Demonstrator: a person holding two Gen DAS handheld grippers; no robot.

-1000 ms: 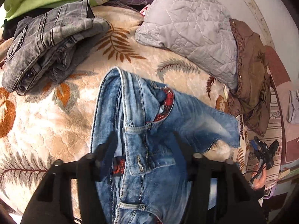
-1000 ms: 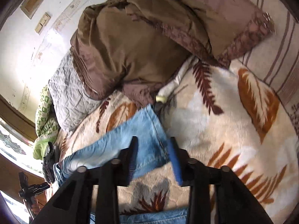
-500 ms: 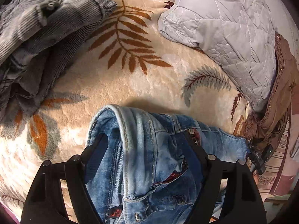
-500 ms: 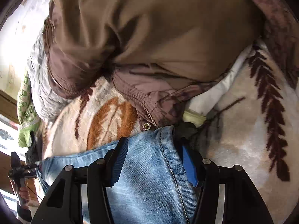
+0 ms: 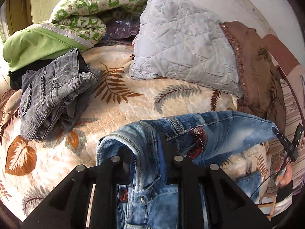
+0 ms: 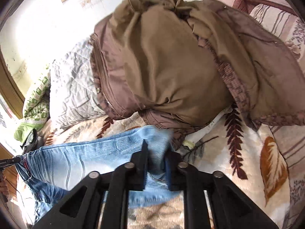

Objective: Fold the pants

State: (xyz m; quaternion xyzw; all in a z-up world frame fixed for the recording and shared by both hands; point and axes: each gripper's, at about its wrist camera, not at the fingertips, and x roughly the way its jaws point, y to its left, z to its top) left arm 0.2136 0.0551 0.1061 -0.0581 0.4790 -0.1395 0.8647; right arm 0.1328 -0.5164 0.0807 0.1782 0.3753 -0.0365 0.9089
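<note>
Mid-fold, lower centre of both frames: my left tongs (image 5: 146, 152) clamp the blue jeans (image 5: 228, 129) at the waistband; my right tongs (image 6: 156, 152) grip what seems, through blur, the hem; next, lay both ends together on the bed (image 5: 133, 103).

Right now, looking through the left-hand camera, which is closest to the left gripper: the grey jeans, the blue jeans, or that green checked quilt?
1. blue jeans: pinched between the fingers of the left gripper.
2. grey jeans: folded pile, ahead to the left.
3. green checked quilt: far back by the wall, upper left.
</note>
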